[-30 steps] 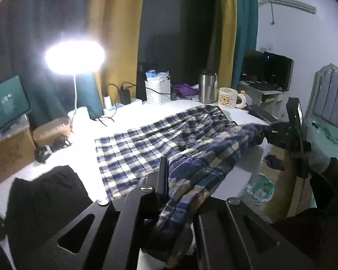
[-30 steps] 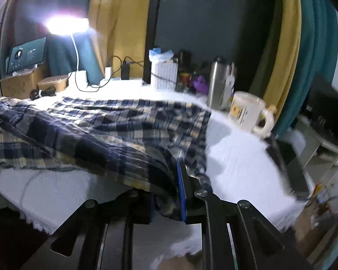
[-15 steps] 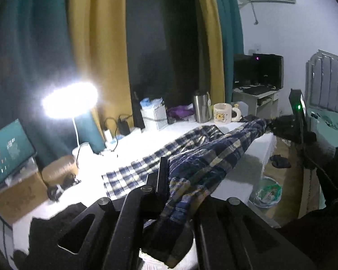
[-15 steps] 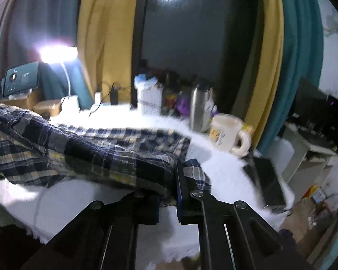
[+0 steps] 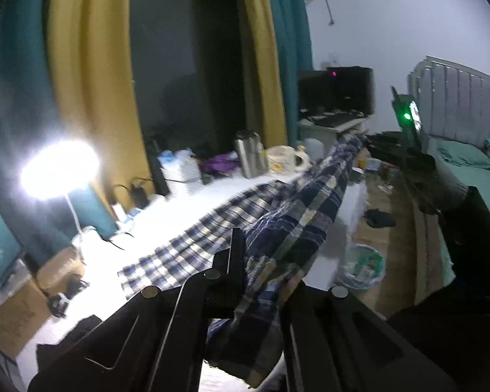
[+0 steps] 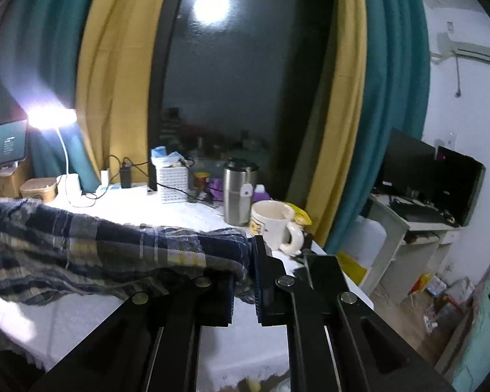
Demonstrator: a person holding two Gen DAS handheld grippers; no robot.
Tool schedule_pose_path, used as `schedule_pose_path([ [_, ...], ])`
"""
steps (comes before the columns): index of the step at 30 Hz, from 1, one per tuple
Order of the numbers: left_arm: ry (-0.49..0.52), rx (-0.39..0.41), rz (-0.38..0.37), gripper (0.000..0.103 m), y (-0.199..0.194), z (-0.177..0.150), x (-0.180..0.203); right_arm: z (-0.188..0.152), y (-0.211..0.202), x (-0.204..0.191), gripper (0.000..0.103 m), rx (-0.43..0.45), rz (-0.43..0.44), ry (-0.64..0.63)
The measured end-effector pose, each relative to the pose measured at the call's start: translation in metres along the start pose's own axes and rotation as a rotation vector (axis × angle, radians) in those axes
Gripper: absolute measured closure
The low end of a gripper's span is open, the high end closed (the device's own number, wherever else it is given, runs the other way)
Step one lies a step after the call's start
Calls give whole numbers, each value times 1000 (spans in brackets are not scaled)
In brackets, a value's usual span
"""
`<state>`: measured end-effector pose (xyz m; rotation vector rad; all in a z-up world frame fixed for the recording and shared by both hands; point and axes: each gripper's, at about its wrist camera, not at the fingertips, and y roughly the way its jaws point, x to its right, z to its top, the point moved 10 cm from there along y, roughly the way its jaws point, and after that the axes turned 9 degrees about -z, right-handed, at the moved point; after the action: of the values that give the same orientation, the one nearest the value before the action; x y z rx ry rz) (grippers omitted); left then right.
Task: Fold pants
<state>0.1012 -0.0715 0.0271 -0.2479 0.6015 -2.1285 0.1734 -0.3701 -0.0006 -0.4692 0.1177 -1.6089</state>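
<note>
The blue, white and yellow plaid pants [image 5: 297, 215] stretch in the air between both grippers, with one leg still lying on the white table [image 5: 166, 225]. My left gripper [image 5: 248, 254] is shut on one end of the cloth, which hangs down between its fingers. In the left wrist view the right gripper [image 5: 375, 143] holds the far end at the table's right corner. In the right wrist view my right gripper [image 6: 250, 261] is shut on the pants [image 6: 114, 251], which run off to the left above the table [image 6: 166, 212].
A bright lamp [image 5: 58, 170], a steel tumbler [image 6: 238, 192], a white mug [image 6: 274, 225], a white basket [image 6: 174, 184] and chargers line the table's back edge. A dark garment [image 5: 72, 333] lies at its near left. A waste bin [image 5: 362, 268] stands on the floor.
Both grippers have risen and lifted the pants' upper layer off the table, pulling it taut between them. More of the curtains and room shows in both views.
</note>
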Motion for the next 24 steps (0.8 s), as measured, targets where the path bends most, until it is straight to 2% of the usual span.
schedule_pose_path([
  [5, -36, -29, -76, 103, -1, -19, 32, -21, -14, 10, 94, -28, -5, 18],
  [10, -22, -66, -96, 103, -3, -31, 47, -34, -24, 13, 94, -45, 1, 28],
  [17, -6, -67, -66, 103, -1, -22, 23, -15, -19, 0, 94, -26, 6, 32],
  [24, 10, -81, -16, 103, 12, -12, -28, 19, 12, -23, 94, -16, 23, 11],
])
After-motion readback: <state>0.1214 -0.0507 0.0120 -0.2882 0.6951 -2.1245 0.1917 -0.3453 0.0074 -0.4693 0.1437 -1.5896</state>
